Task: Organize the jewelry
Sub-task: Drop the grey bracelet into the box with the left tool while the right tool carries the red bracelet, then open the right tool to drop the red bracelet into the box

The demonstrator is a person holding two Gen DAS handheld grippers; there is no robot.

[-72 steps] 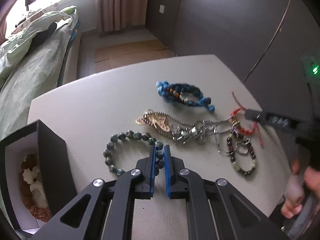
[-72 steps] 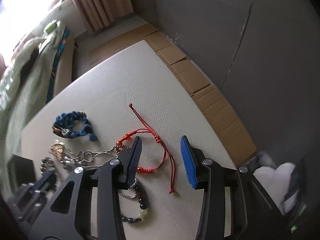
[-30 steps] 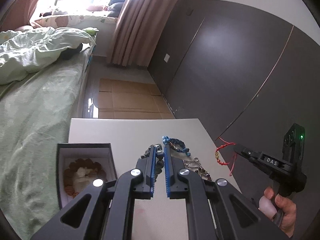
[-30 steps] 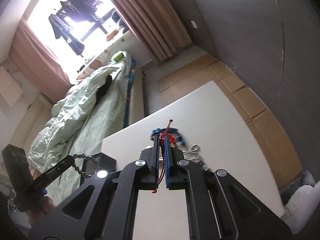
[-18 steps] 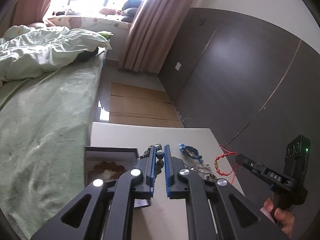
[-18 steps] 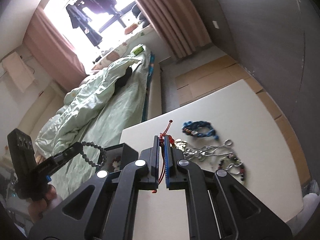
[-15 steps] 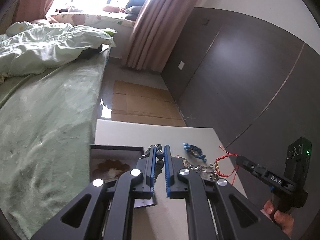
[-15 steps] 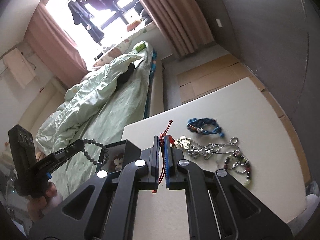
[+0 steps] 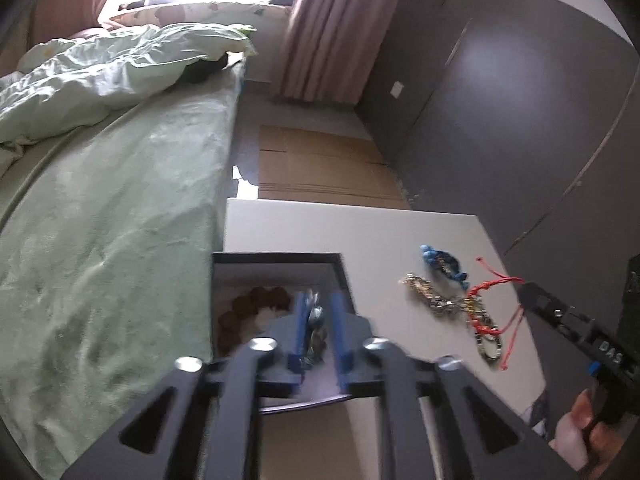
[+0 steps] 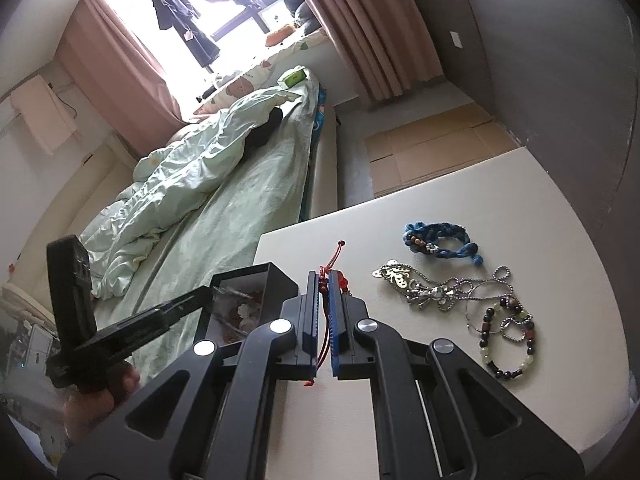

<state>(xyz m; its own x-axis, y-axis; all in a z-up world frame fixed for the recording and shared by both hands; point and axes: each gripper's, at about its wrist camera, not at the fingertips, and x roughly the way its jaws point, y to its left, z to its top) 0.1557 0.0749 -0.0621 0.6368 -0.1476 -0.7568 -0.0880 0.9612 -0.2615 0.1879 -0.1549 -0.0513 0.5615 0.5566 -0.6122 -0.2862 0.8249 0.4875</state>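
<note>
Hovering over the open black jewelry box [image 9: 276, 258], the left gripper [image 9: 316, 322] has just been parting its jaws, the grey-green beaded bracelet [image 9: 314, 330] dropping between them into the box. The right gripper [image 10: 325, 312] stays clamped on the red cord bracelet [image 10: 329, 270], likely next.

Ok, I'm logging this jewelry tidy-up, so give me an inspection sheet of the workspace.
Surface: white table, mostly bare.
Job's things: black box at the table's left edge with brown beads inside; blue bracelet, silver chain and dark bead bracelet on the table.
Clutter: nothing seen.
Grippers: left gripper over the box, jaws just opened, green bead bracelet between them; right gripper shut on red cord bracelet.
Cables: nothing seen.
Surroundings: green bed, pink curtains, cardboard on the floor.
</note>
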